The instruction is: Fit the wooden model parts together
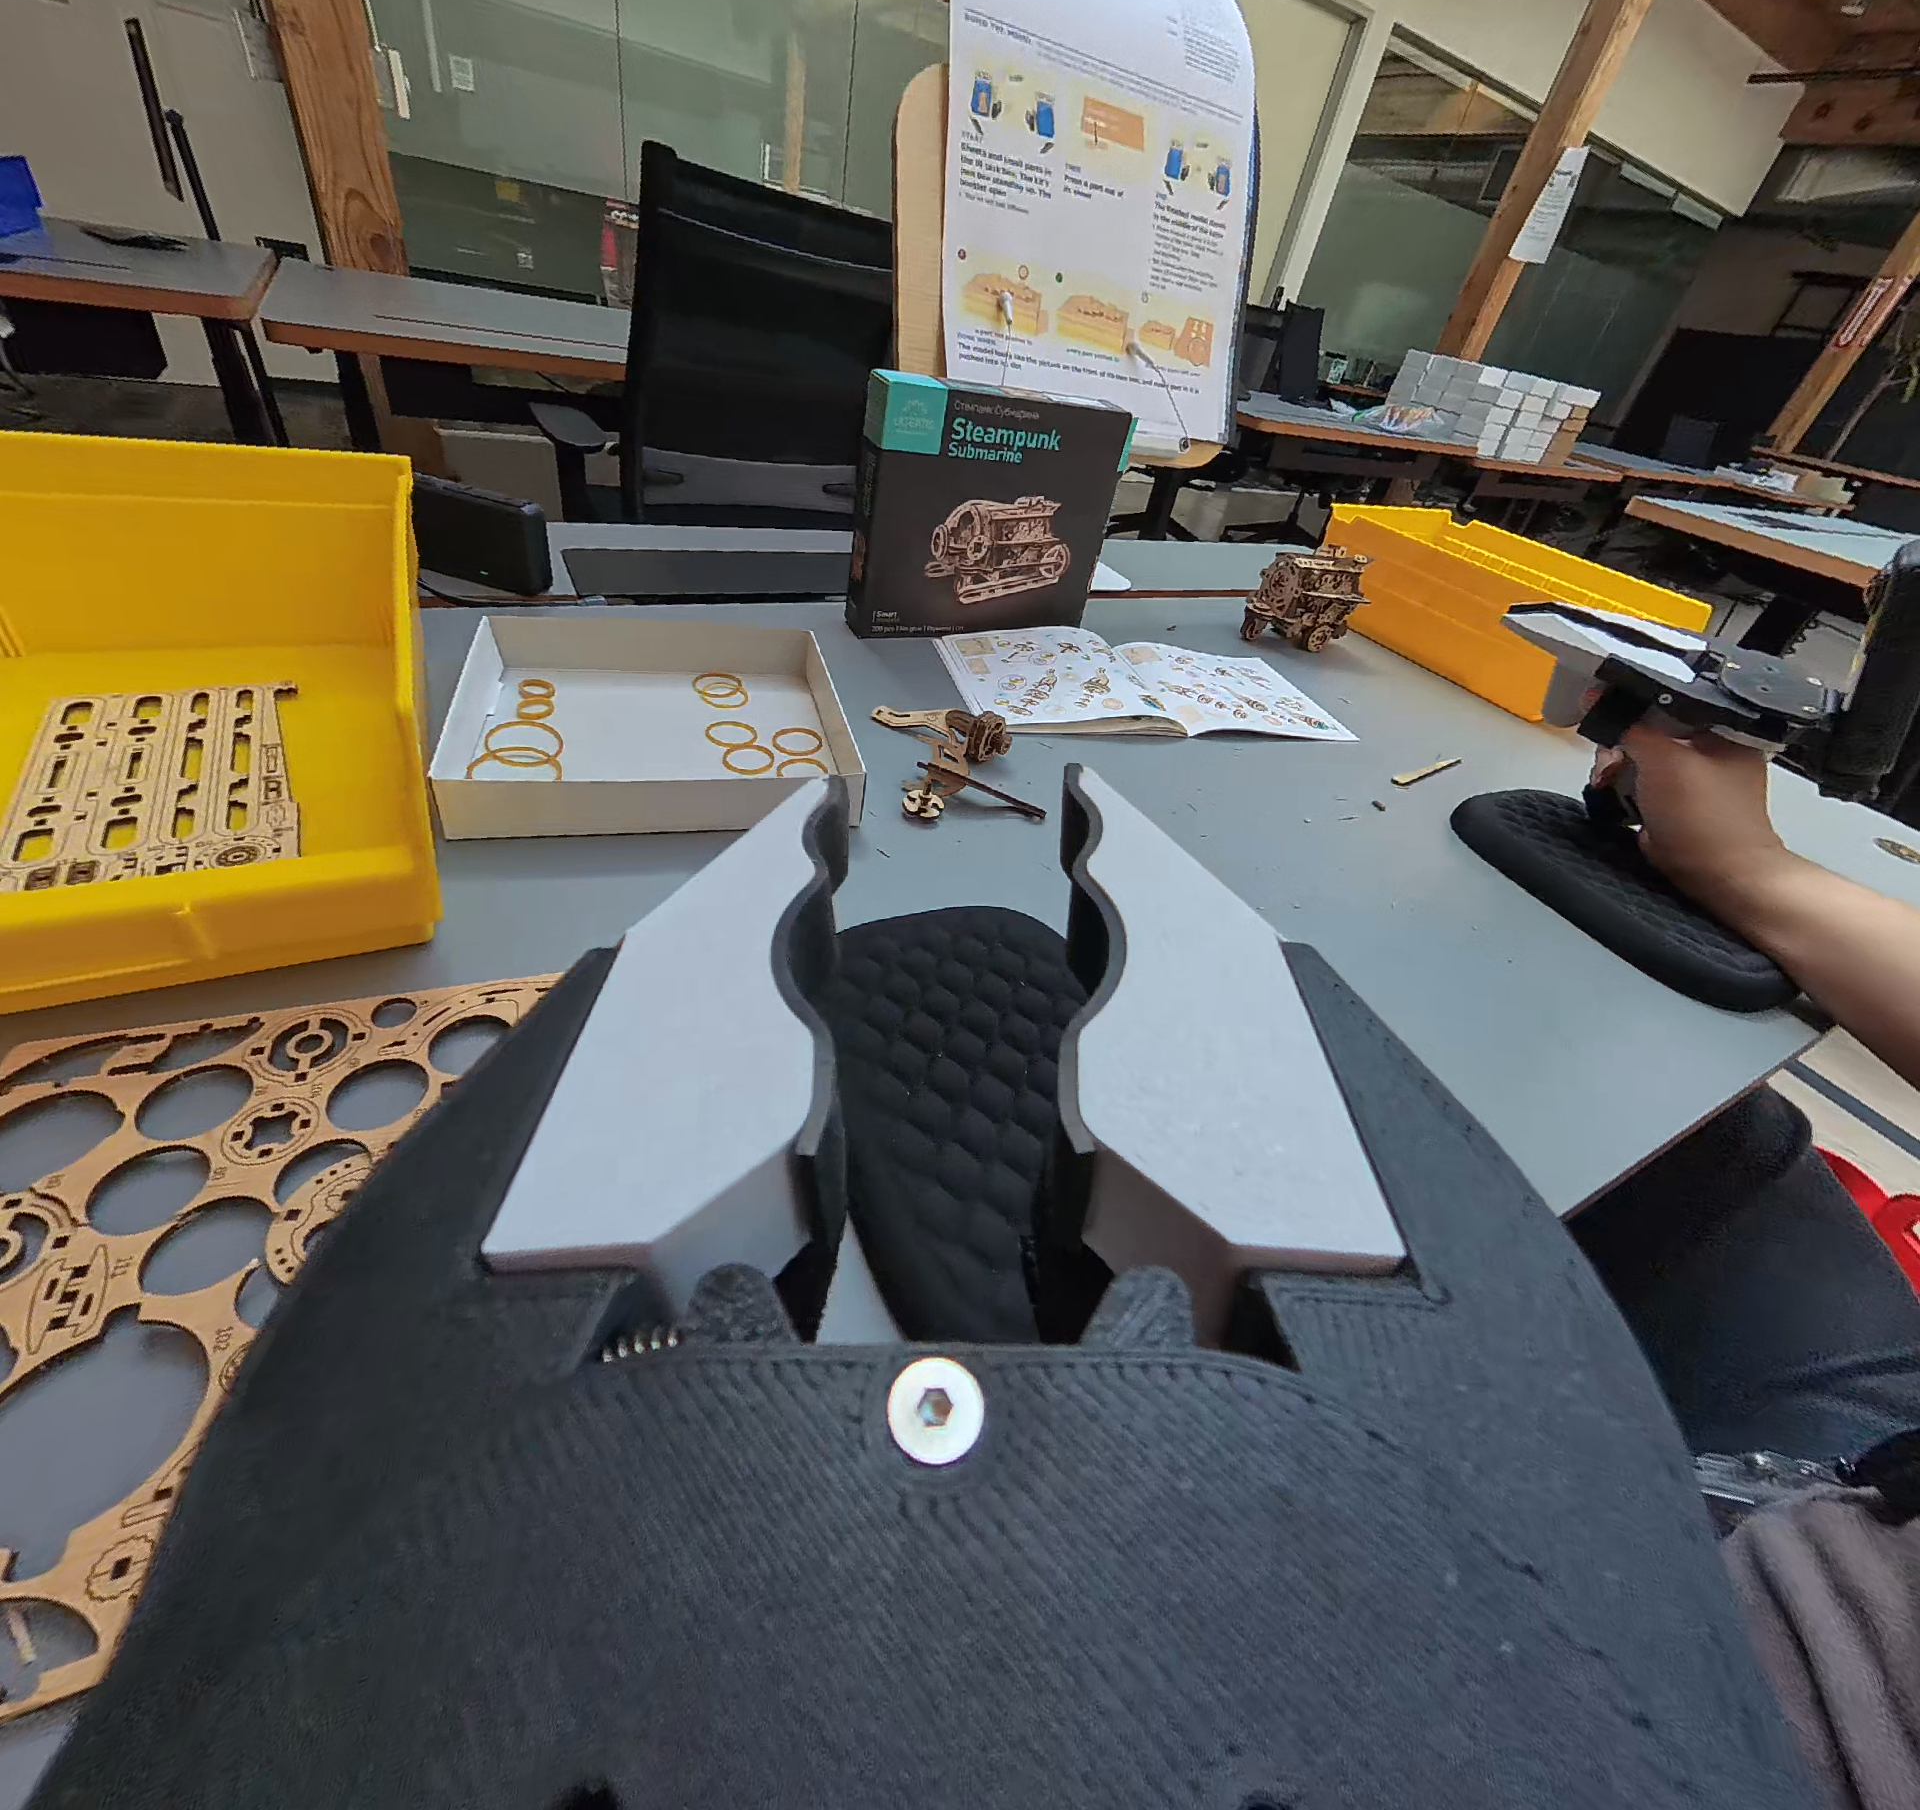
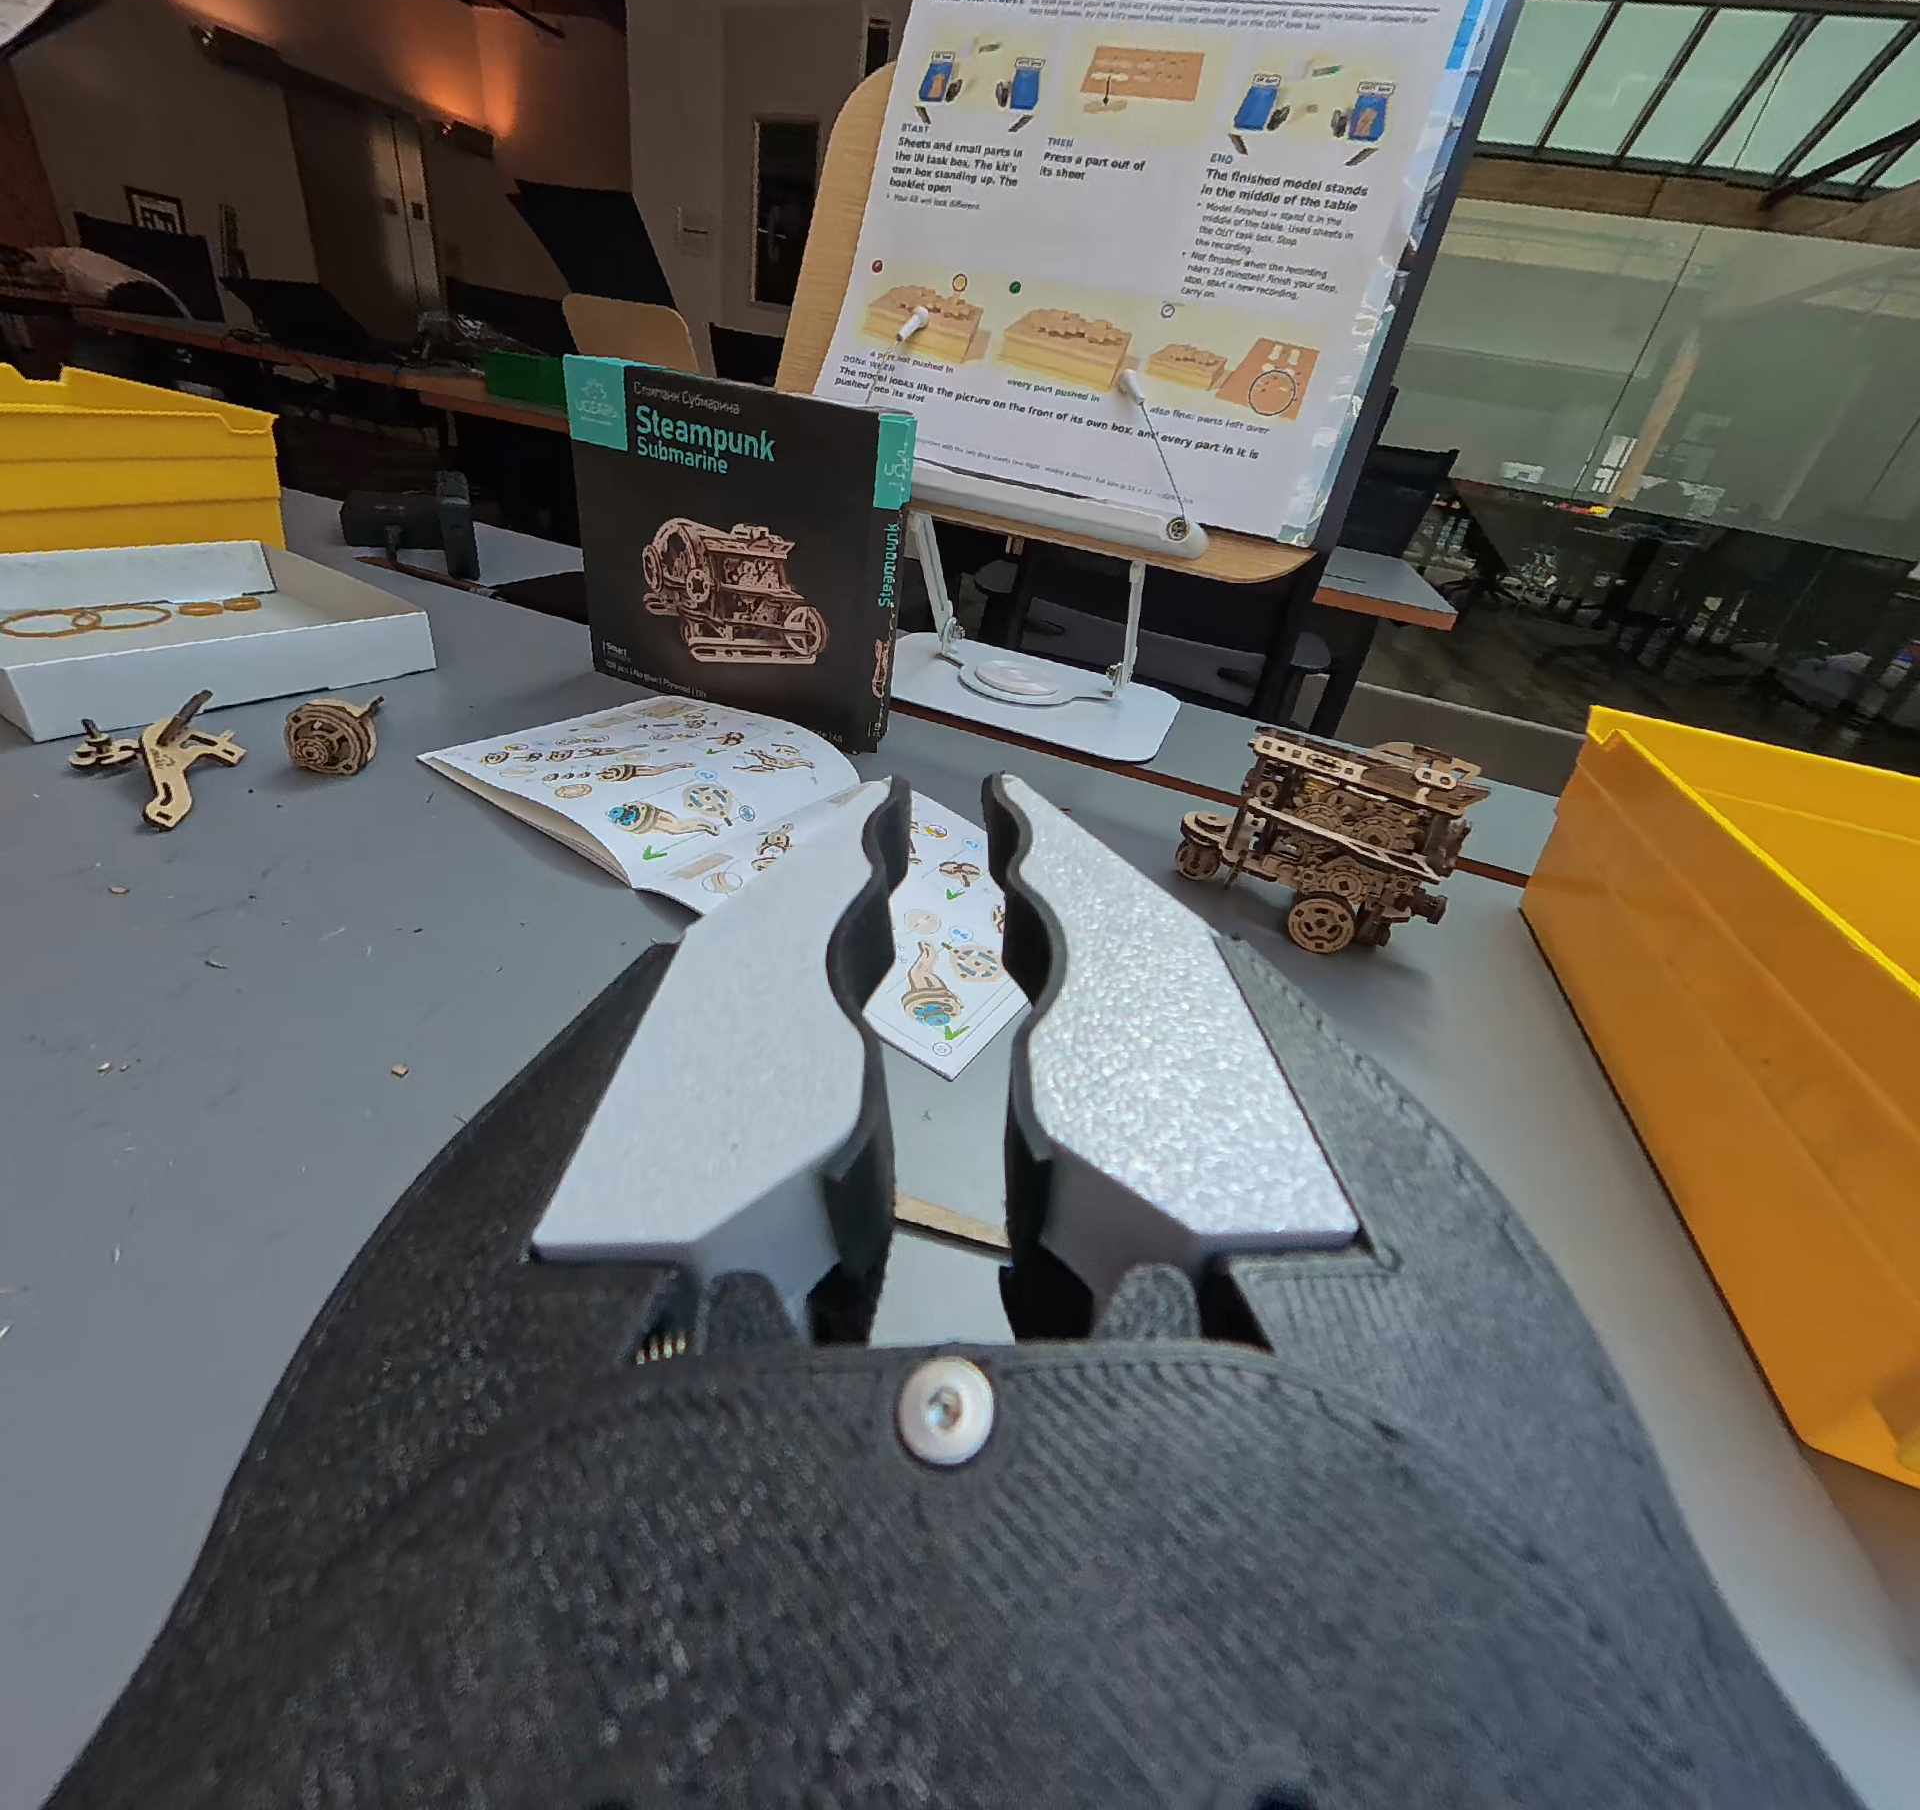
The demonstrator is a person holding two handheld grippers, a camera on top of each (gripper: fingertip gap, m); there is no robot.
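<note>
Left gripper (image 1: 951, 825): fingers parted, empty, parked over black pad (image 1: 951, 1033) | right gripper (image 2: 945, 794): fingers narrowly parted, empty, aimed at booklet (image 2: 665, 784) | loose wooden parts (image 1: 951, 752) laid centrally on tabletop (image 1: 1247, 877), seemingly for reach.

1. A dark kit box (image 2: 732, 555) is standing upright, showing teal and white lettering.
2. An instruction sheet (image 2: 1143, 202) is displaying printed captions.
3. A plywood sheet (image 1: 208, 1189) is bearing tiny engraved numbers.
</note>
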